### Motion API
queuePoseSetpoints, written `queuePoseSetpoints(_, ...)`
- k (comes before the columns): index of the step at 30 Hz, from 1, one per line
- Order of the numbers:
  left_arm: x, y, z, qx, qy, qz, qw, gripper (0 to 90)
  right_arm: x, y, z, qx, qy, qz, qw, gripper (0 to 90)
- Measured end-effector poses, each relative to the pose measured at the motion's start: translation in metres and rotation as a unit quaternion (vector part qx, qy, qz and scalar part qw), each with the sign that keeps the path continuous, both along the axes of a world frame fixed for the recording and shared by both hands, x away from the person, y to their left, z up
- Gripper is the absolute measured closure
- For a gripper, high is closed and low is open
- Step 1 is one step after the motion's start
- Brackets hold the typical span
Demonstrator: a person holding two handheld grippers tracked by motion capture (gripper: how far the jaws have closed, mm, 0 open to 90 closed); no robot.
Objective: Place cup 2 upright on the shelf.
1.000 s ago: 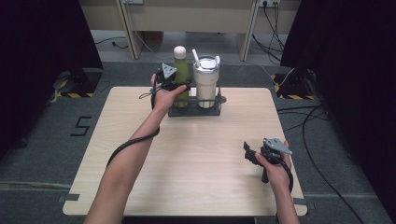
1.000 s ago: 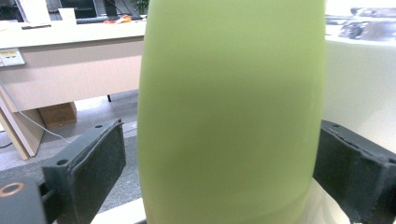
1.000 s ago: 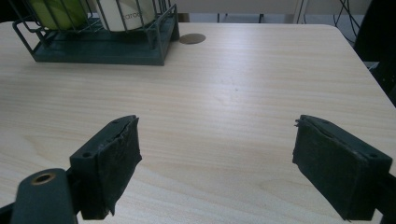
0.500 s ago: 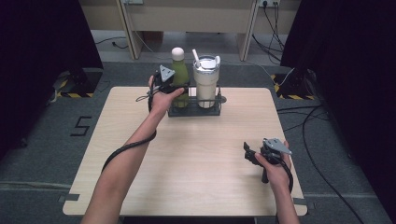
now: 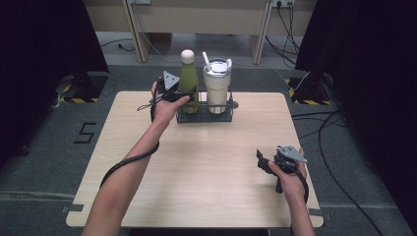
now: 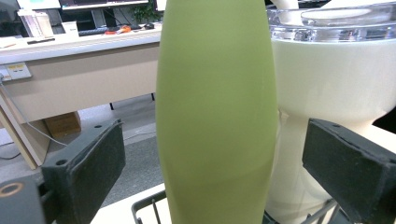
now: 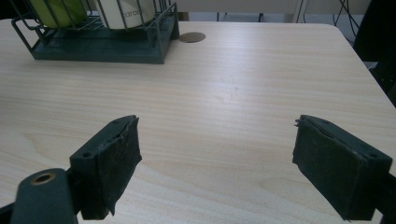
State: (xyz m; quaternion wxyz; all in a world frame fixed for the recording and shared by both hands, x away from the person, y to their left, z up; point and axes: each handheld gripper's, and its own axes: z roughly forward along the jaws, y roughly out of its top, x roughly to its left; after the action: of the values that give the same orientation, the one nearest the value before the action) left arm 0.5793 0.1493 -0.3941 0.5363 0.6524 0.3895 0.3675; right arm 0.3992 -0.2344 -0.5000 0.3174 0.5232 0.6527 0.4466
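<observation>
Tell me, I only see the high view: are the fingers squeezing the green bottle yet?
Observer: Not yet. In the left gripper view the left gripper is open, one finger on each side of the green bottle, with gaps.
Operator: Is the other gripper holding anything?
Observer: No. The right gripper is open over bare table.
Operator: What's by the rack's corner?
Observer: A small round brown disc beside the wire rack.

Dark floor (image 5: 44, 147); trailing cables (image 5: 339, 132)
</observation>
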Motion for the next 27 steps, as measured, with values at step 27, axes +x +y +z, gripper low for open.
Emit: queuePoseSetpoints(27, -0.036, 0.015, 0.003, 0.011, -0.019, -0.015, 0.9996, 6.0, 0.000, 0.001, 0.000, -0.001, 0.000, 0.001, 1.0000, 14.9)
